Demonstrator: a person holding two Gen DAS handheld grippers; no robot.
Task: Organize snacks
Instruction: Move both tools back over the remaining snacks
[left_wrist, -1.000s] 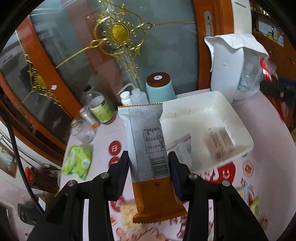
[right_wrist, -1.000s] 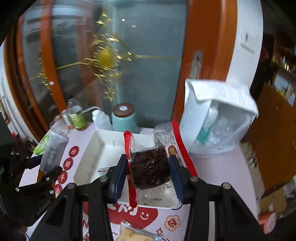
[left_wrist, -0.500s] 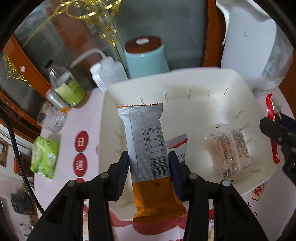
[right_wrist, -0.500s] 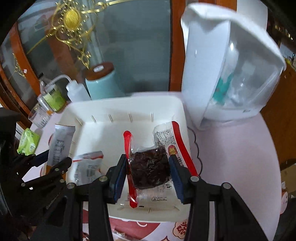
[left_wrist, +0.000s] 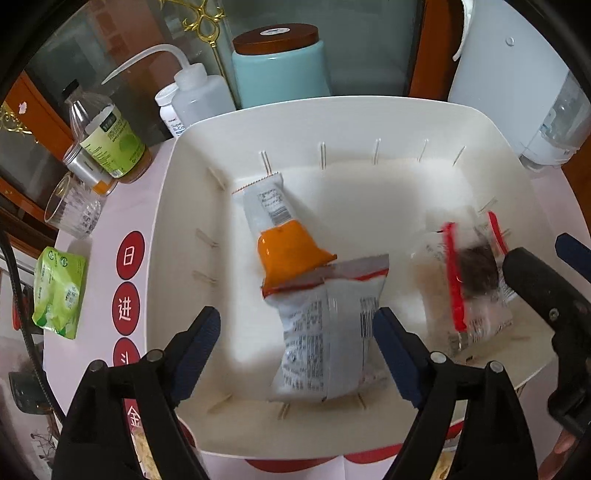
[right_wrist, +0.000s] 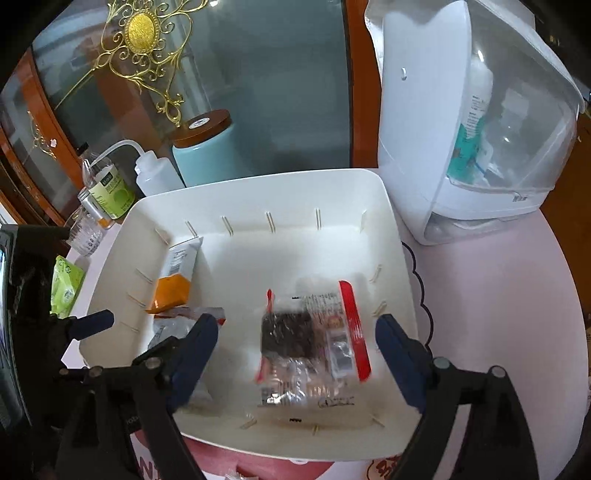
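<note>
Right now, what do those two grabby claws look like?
Both look alike. The left gripper has two black plastic fingers with dark blue pads on the inner faces and round silver bolts on the joints. The right gripper has the same black fingers, blue pads and silver bolts. A black cable runs along the left edge of the left view.

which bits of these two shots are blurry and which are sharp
Left wrist view: the red-edged clear packet is smeared by motion, the grey snack bag slightly soft, the green-label bottle crisp. Right wrist view: the same packet is blurred, the white bin rim sharp; fisheye bends both.
</note>
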